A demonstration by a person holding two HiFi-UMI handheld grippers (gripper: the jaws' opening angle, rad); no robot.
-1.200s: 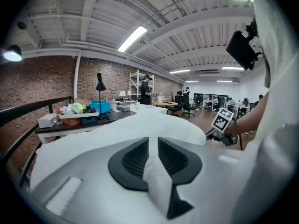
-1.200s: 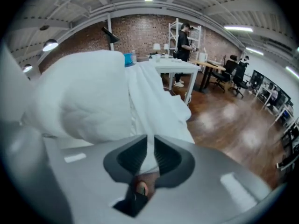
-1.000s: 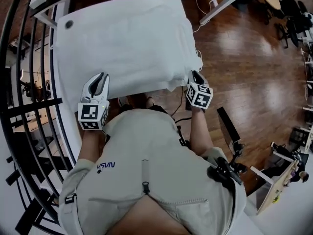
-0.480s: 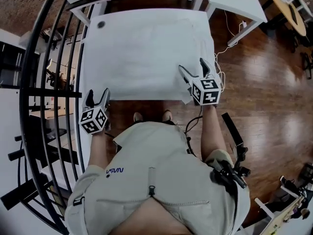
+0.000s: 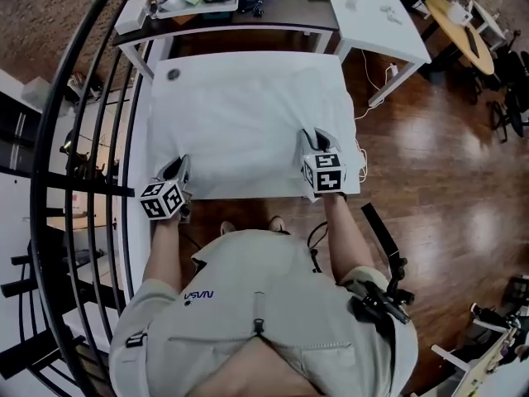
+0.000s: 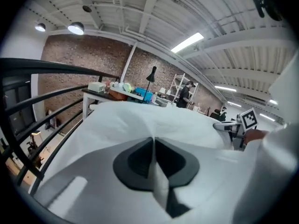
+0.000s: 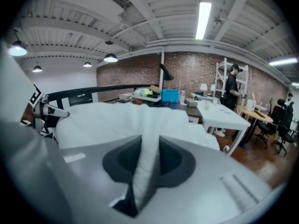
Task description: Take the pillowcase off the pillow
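A white pillow in its white pillowcase (image 5: 248, 114) lies flat on the table in front of me. My left gripper (image 5: 181, 164) is at the pillow's near left corner, shut on a thin fold of the pillowcase (image 6: 154, 125) that runs between its jaws (image 6: 153, 146). My right gripper (image 5: 312, 136) is at the near right edge. Its jaws (image 7: 149, 148) are closing, and a thick ridge of pillowcase (image 7: 117, 118) is pinched between the pads. Each gripper shows small in the other's view, the right gripper (image 6: 233, 127) and the left gripper (image 7: 46, 111).
A black curved railing (image 5: 83, 139) runs close along the left. Behind the pillow stands a dark desk (image 5: 223, 2) with small items, and a white table (image 5: 372, 15) stands at the back right. Wooden floor (image 5: 446, 155) lies to the right. A person (image 7: 232, 90) stands far off.
Half a second ago the left gripper was off the pillow's left side and both stood open. Now both have come onto the near edge and closed on pillowcase fabric.
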